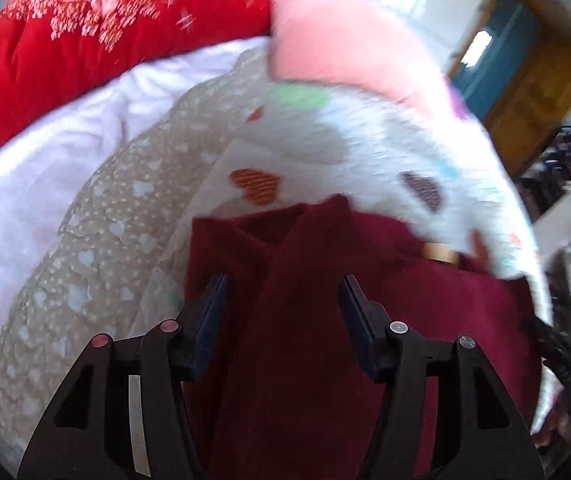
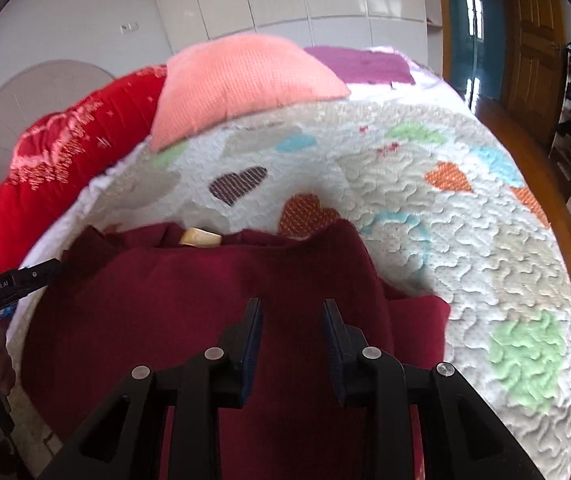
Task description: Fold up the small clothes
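Bedroom: white wardrobe wall, wooden door, bed under a heart-print quilt (image 2: 465, 240). The maroon garment (image 2: 189, 304) lies on the quilt at the near edge, bunched, with a collar flap standing up and a tan label (image 2: 200, 237) showing at the neck.

Left gripper (image 1: 281, 292): jaws spread wide, a raised fold of maroon cloth between them, nothing pinched. Right gripper (image 2: 292, 312): jaws apart, narrower gap, just above the cloth, not closed on it. Whether the pads touch fabric, I can't tell.

Risks:
- a close here probably grabs several layers, so the fold drags the whole bundle
- a deep bite could catch the quilt too
- the garment sits near the bed edge, so a pull toward the grippers could slide it off

Red quilt (image 1: 65, 40) and pink pillow (image 2: 245, 84) sit well behind, out of the way.
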`<state>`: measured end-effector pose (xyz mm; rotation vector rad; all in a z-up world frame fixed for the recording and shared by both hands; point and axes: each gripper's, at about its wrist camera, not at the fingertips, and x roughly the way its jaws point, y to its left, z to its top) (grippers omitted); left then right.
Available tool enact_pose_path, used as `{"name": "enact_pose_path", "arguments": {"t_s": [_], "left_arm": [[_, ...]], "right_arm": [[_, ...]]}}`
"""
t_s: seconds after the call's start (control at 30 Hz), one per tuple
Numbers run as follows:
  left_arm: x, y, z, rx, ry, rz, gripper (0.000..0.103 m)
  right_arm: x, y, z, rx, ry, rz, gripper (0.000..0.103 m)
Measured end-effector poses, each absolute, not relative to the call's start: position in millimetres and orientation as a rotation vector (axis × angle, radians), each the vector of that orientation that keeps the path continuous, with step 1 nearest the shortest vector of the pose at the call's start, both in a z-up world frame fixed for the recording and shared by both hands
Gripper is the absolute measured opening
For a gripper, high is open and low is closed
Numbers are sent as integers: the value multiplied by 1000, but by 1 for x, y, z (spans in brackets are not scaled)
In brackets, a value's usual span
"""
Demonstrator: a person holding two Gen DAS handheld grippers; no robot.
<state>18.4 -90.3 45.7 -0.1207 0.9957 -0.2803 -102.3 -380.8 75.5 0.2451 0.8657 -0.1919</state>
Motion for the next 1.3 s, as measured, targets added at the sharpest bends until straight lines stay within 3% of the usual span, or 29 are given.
{"name": "enact_pose_path", "arguments": {"t_s": [0.17,0.57,0.67,1.03,1.3], "left_arm": [[38,-73,25,-173,1003,-218,63],[-41,-39,62,-151,949,-209,63],[-59,-27,57,-190,937,-180,68],[-70,-17,32,-239,931,-218,72],[-66,-21,29,-207,924,-231,74]], "right_arm": [[-88,-420,38,308,902,-246,28],[-104,-341,95,243,831,-44,30],[-87,-302,96,215,825,55,30],[20,-184,55,150,919,248,30],[67,-171,26,168,993,195,30]]}}
